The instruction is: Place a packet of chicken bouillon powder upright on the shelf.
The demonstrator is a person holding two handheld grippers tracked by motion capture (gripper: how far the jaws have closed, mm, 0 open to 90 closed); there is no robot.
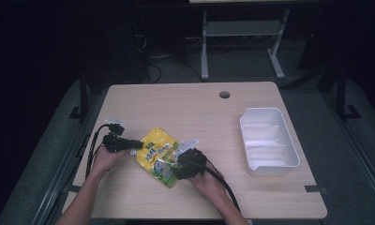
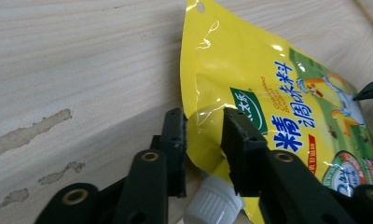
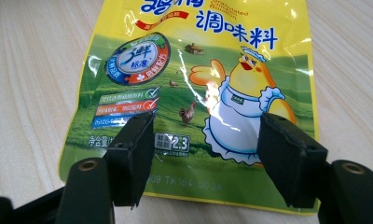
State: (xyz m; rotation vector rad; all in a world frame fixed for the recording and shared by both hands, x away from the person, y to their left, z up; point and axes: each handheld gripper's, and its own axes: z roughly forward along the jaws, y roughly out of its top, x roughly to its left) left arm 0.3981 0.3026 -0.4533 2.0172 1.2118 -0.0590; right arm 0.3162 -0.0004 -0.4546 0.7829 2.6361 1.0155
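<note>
Left gripper view: left hand-held gripper (image 2: 204, 140) pinches yellow pouch (image 2: 278, 112) edge near cap (image 2: 212, 203).

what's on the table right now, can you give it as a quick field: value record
surface: wooden table
pouch: yellow pouch lying flat near the front edge, white cap at its corner
left hand-held gripper: jaws either side of the pouch's edge next to the cap, closed or nearly closed on it
right hand-held gripper: jaws open, over the pouch's bottom end
tray: white tray at the right, apart from the pouch, nothing in it
hole: round hole near the far edge
</note>
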